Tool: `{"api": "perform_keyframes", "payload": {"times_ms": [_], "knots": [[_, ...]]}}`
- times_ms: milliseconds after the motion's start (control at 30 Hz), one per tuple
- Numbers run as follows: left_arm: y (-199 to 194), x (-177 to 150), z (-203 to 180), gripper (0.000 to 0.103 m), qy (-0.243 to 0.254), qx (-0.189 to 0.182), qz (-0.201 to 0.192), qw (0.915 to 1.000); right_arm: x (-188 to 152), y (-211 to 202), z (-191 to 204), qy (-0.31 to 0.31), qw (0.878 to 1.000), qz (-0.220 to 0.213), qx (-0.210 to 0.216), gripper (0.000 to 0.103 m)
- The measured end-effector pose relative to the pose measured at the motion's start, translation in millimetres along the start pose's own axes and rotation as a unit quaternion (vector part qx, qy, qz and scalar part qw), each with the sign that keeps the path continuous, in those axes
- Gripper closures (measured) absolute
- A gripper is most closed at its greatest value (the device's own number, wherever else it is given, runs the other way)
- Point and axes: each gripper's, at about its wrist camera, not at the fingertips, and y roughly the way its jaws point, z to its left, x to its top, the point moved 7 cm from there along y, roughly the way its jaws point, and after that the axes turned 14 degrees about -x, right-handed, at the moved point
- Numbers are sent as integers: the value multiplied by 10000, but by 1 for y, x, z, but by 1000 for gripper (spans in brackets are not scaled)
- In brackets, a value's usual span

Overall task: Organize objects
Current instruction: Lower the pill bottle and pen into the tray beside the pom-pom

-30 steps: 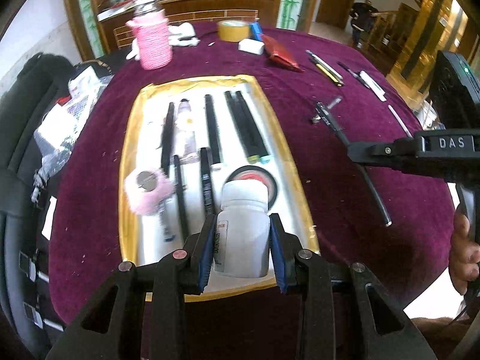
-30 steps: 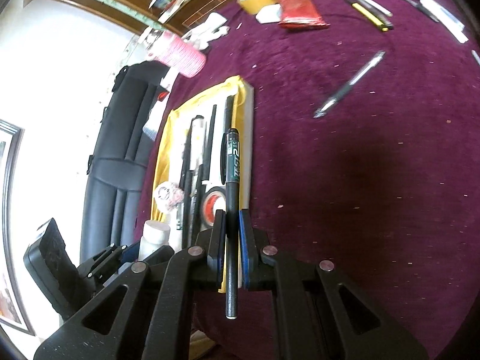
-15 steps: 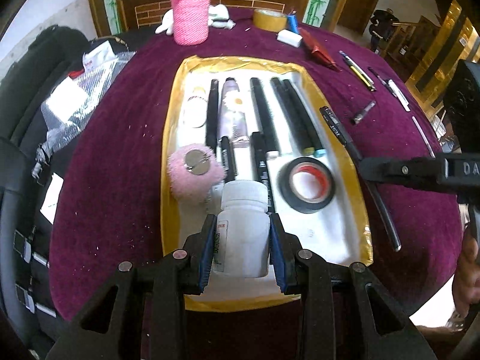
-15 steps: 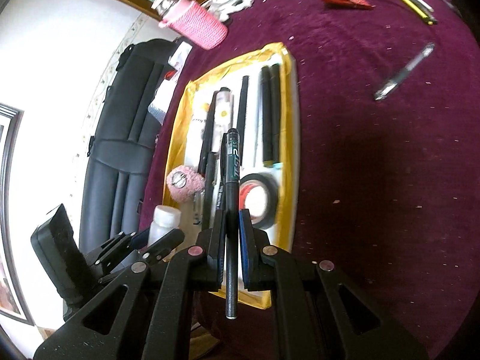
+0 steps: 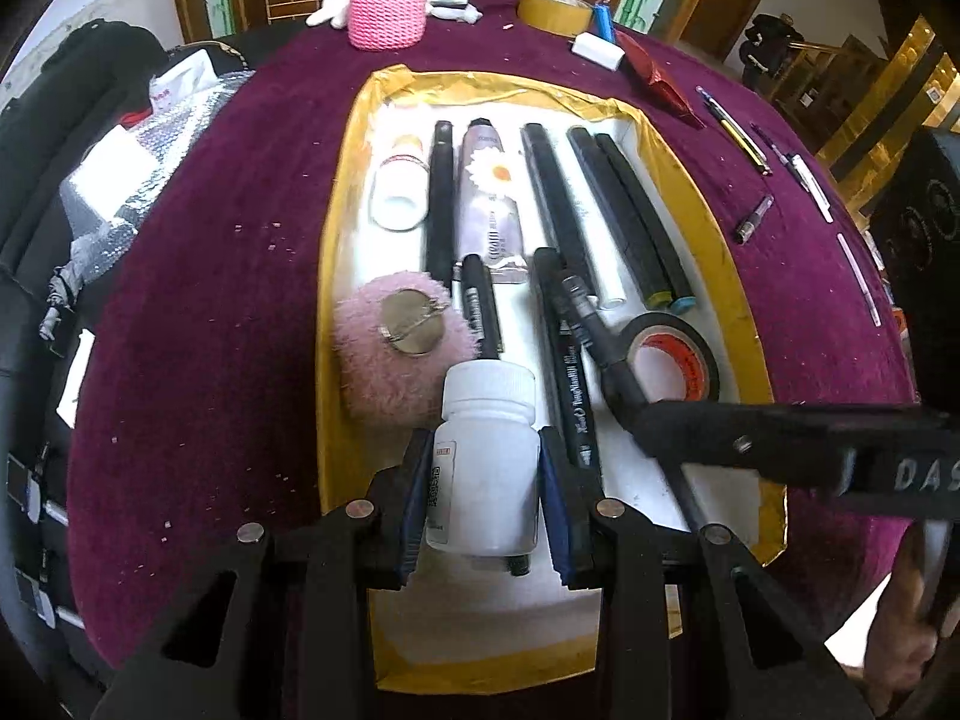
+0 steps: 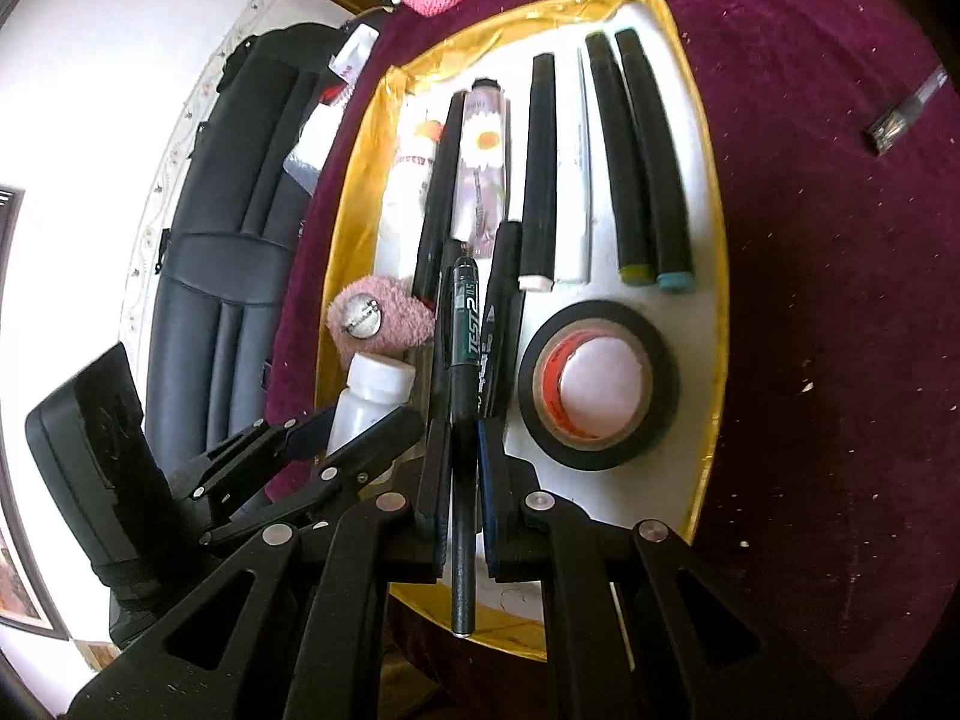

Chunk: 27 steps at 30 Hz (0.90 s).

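1. White bottle [image 5: 486, 456] is pinched upright in the left claw [image 5: 486, 501], over the gold-rimmed tray [image 5: 729, 276].
2. Right claw [image 6: 463, 468] pinches a black pen [image 6: 462, 372] above the tray, beside the tape roll [image 6: 597, 384].
3. Tray rests on the maroon bench [image 5: 240, 228].

Home room: velvet-covered table [image 5: 228, 276], black sofa [image 6: 222, 276].

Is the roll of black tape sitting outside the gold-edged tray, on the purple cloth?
No, the roll of black tape lies inside the gold-edged tray, on its white floor just below the row of black markers.
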Motion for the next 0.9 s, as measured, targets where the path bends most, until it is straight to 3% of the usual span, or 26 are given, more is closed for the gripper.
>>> {"api": "perform_keyframes", "payload": {"times_ms": [267,433,900], "knots": [[13,4,-11,74,85,-201,86,9997,0,5,-18,192,9996,37,-225,96],[16,12,-10,74,130,-180,68,9997,7,-2,-26,38,9969,-220,-757,96],[8,6,7,74,-33,-102,82,9999,4,18,-2,-131,9991,169,-357,96]]}}
